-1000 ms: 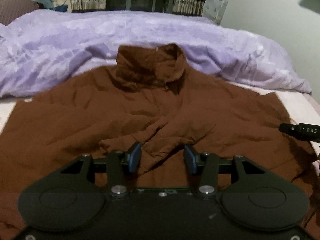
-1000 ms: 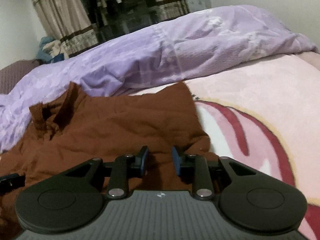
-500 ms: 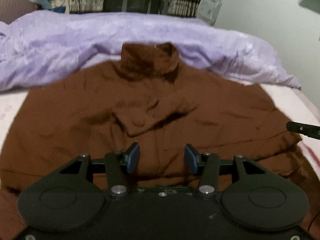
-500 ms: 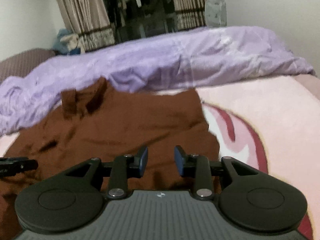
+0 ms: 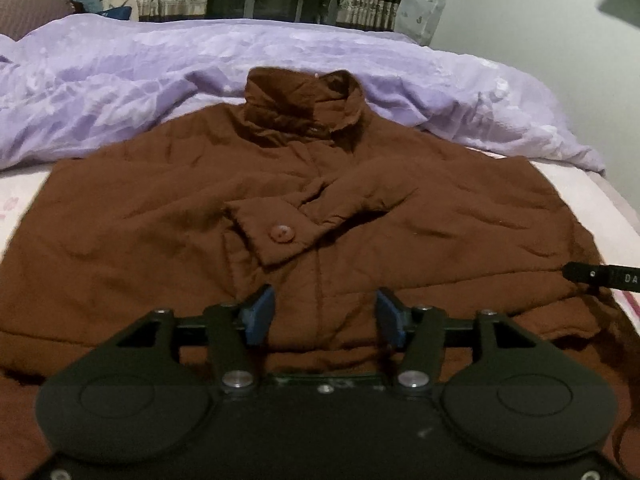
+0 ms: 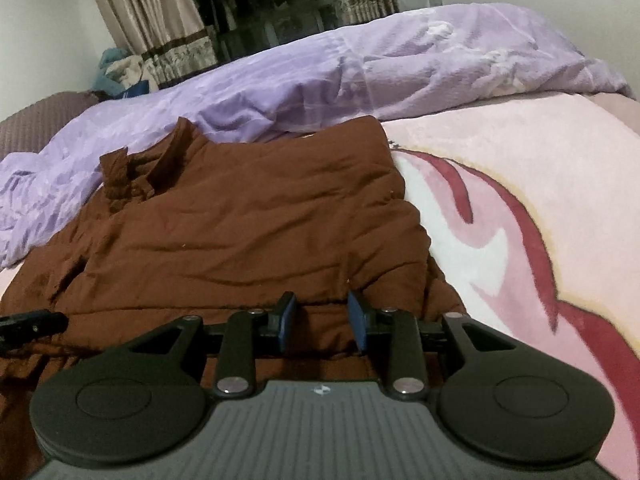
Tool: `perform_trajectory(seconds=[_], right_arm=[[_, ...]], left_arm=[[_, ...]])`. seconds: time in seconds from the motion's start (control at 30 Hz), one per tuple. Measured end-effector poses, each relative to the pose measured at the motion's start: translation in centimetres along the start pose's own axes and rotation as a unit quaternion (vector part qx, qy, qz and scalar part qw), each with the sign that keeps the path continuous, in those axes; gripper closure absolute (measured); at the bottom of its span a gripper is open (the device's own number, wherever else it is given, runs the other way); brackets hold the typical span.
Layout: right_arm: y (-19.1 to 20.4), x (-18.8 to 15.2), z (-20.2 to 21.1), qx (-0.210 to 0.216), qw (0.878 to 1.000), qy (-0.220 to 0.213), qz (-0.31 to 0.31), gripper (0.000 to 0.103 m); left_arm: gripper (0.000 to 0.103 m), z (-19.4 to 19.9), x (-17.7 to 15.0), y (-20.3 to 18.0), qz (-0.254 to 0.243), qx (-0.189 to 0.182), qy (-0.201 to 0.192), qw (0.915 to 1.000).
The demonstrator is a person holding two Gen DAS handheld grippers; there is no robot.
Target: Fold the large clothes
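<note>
Left hand-held gripper [image 5: 326, 316] wide open, nothing between its blue pads, poised over the hem of the brown jacket [image 5: 160, 232]; right hand-held gripper [image 6: 322, 320] also parted and holding nothing, at the jacket's right hem edge; just ahead of the left one a cuff with a button [image 5: 282, 234] lies folded across the jacket front; collar [image 5: 304, 108] further ahead, standing up; jacket lies flat on the pink blanket [image 6: 540, 184] of the bed; purple duvet [image 5: 120, 76] bunched beyond the collar; curtains [image 6: 156, 20] farthest back.
</note>
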State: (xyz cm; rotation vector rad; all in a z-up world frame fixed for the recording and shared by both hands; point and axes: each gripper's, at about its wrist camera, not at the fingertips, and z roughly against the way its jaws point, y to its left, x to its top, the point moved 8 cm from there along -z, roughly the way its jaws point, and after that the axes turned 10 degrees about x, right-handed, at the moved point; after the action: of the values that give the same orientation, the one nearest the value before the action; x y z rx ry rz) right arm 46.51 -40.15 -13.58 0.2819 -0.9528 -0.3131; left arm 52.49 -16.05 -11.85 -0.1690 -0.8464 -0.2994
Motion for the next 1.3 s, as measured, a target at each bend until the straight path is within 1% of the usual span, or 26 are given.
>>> perform_trajectory(seconds=[0.03, 0.1, 0.17, 0.23, 0.3, 0.37, 0.43, 0.53, 0.6, 0.7, 0.93, 1.07, 1.13, 1.17, 1.3], right_arm=[[0.0, 0.1, 0.9, 0.005, 1.000, 0.002, -0.010, 0.060], [0.0, 0.2, 3.0, 0.021, 1.000, -0.004, -0.023, 0.044], [-0.4, -0.3, 5.7, 0.033, 0.999, -0.018, -0.022, 0.041], [-1.2, -1.5, 8.0, 0.040, 0.999, -0.019, -0.021, 0.041], [-2.5, -3.5, 10.5, 0.050, 0.998, -0.011, -0.032, 0.040], [-4.1, -5.6, 12.7, 0.060, 0.997, 0.002, -0.050, 0.040], [-5.6, -7.4, 14.5, 0.063, 0.995, 0.011, -0.070, 0.040], [-7.3, -9.9, 16.7, 0.067, 0.993, 0.020, -0.095, 0.040], [-7.8, -11.4, 17.6, 0.084, 0.990, 0.029, -0.111, 0.040], [-7.7, -13.0, 18.2, 0.102, 0.986, 0.033, -0.131, 0.040], [-5.9, -14.0, 19.0, 0.124, 0.983, 0.044, -0.128, 0.037], [-5.5, -14.1, 18.8, 0.128, 0.981, 0.044, -0.135, 0.036], [-5.3, -14.3, 18.5, 0.126, 0.981, 0.044, -0.137, 0.034], [-5.2, -14.4, 18.3, 0.127, 0.981, 0.044, -0.137, 0.033], [-4.8, -14.3, 17.6, 0.131, 0.981, 0.041, -0.138, 0.033]], left_arm=[[0.023, 1.2, 0.0, 0.4, 0.000, 0.001, -0.003, 1.0000], [0.019, 3.9, -0.5, 1.6, -0.001, 0.000, -0.017, 0.9998], [0.019, 6.6, -1.8, 3.4, -0.010, 0.017, -0.024, 0.9995], [0.019, 9.2, -4.0, 6.0, -0.010, 0.037, -0.021, 0.9990], [0.019, 11.2, -6.3, 8.8, 0.005, 0.053, -0.012, 0.9985], [0.019, 13.4, -9.0, 12.2, 0.038, 0.072, 0.002, 0.9967], [0.016, 15.4, -11.5, 15.6, 0.080, 0.098, 0.017, 0.9918], [0.016, 18.0, -14.4, 19.6, 0.131, 0.120, 0.026, 0.9837], [0.016, 19.2, -15.9, 21.1, 0.161, 0.111, 0.032, 0.9802], [0.016, 20.1, -18.0, 21.8, 0.199, 0.083, 0.042, 0.9755], [0.017, 19.9, -20.8, 20.9, 0.238, 0.024, 0.072, 0.9683], [0.017, 19.6, -20.4, 20.3, 0.244, 0.006, 0.065, 0.9676], [0.018, 19.3, -20.2, 20.1, 0.258, -0.013, 0.065, 0.9640], [0.018, 19.2, -20.1, 20.0, 0.262, -0.015, 0.064, 0.9628], [0.019, 18.5, -19.5, 19.3, 0.253, -0.004, 0.056, 0.9659]])
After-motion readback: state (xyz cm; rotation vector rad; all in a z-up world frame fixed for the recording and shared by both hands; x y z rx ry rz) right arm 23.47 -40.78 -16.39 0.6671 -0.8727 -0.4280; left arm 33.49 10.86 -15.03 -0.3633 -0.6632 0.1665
